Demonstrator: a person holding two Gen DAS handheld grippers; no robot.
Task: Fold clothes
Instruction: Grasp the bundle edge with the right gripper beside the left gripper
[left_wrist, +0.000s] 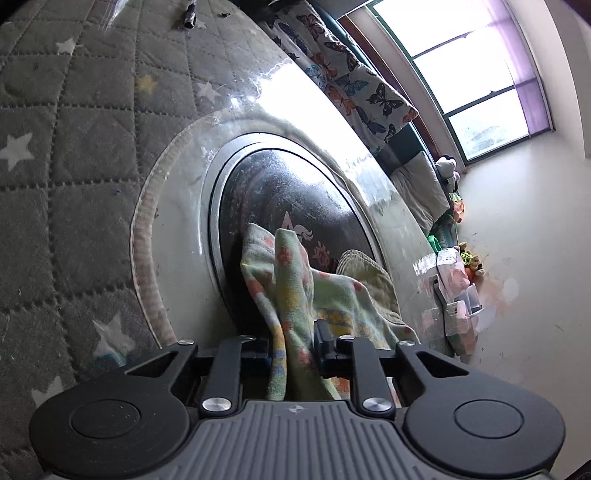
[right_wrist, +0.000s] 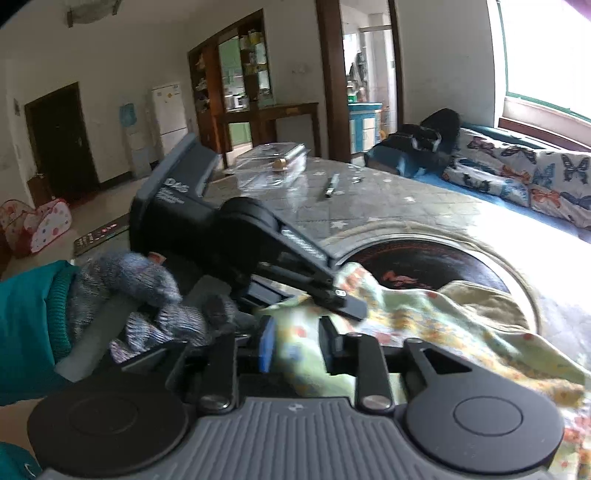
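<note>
Left gripper (left_wrist: 293, 349): jaws drawn in narrow, clamped on a bunched fold of the floral cloth (left_wrist: 295, 291); the fabric passes between the two black fingers (left_wrist: 327, 341) and hangs down toward the camera body.

Right gripper (right_wrist: 295, 350): jaws likewise narrow, pinching a gathered edge of the same floral cloth (right_wrist: 424, 314); a blue pad shows on the left finger (right_wrist: 266, 345), pressed to the fabric.

Floral cloth: pale green, printed with orange, yellow and blue motifs; crumpled, partly lifted, its far part resting on the dark round plate (left_wrist: 295, 199) set into the table.

Second item: olive ribbed fabric (left_wrist: 369, 273), lying beside and partly under the floral cloth, over the edge of the round plate.

Table (left_wrist: 74, 184): grey quilted cover with white stars, under a glossy clear sheet; a pale ring surrounds the dark round plate.

In the right wrist view, the left gripper's body crosses the frame above the cloth, its fingertip (right_wrist: 347, 299) touching the fabric just beside the right gripper; a gloved hand (right_wrist: 147, 295) in grey knit, with a teal sleeve (right_wrist: 29, 325), holds its handle.

Further on the table: clear plastic box (right_wrist: 273, 162), small dark tool (right_wrist: 330, 186).

Surroundings: butterfly-print bedding (right_wrist: 524, 173) along the window side, well apart from the cloth
</note>
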